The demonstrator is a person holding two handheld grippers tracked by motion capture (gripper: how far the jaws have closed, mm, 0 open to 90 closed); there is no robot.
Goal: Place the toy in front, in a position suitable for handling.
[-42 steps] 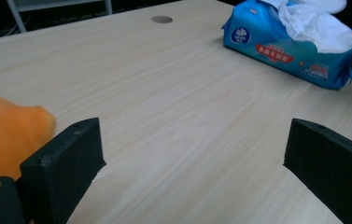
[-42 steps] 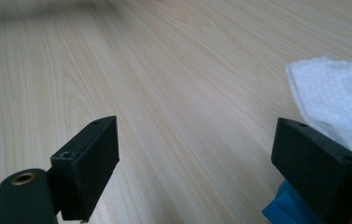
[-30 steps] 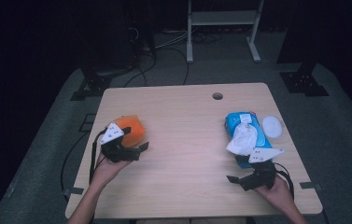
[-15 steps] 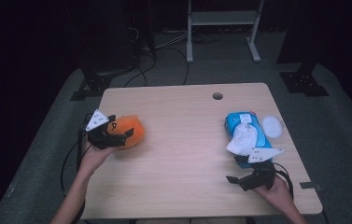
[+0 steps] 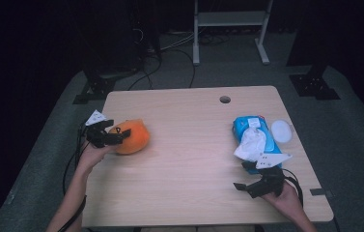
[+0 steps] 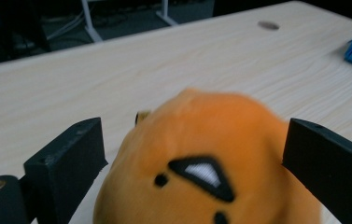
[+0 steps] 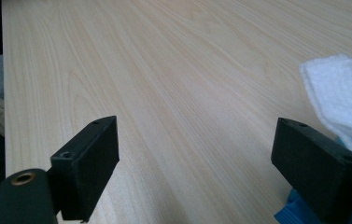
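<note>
1. Table (image 5: 194,159): a rectangular top of pale wood-grain laminate with rounded corners, lit from above so that its middle is brightest.
2. Cable hole (image 5: 225,99): a small round opening near the far edge of the table, right of centre.
3. Floor (image 5: 353,135): grey, carpet-like covering around the table, darkening toward the edges of the high view.
4. White frame (image 5: 230,29): a metal stand with two upright legs and a crossbar, standing beyond the table.
5. Black stand base (image 5: 314,84): a dark footing at the far right; a similar black base (image 5: 92,89) sits at the far left.
6. Floor cables (image 5: 170,46): loose dark and pale leads trailing near the white frame.
7. Surroundings: unlit and nearly black; walls cannot be made out.
</note>
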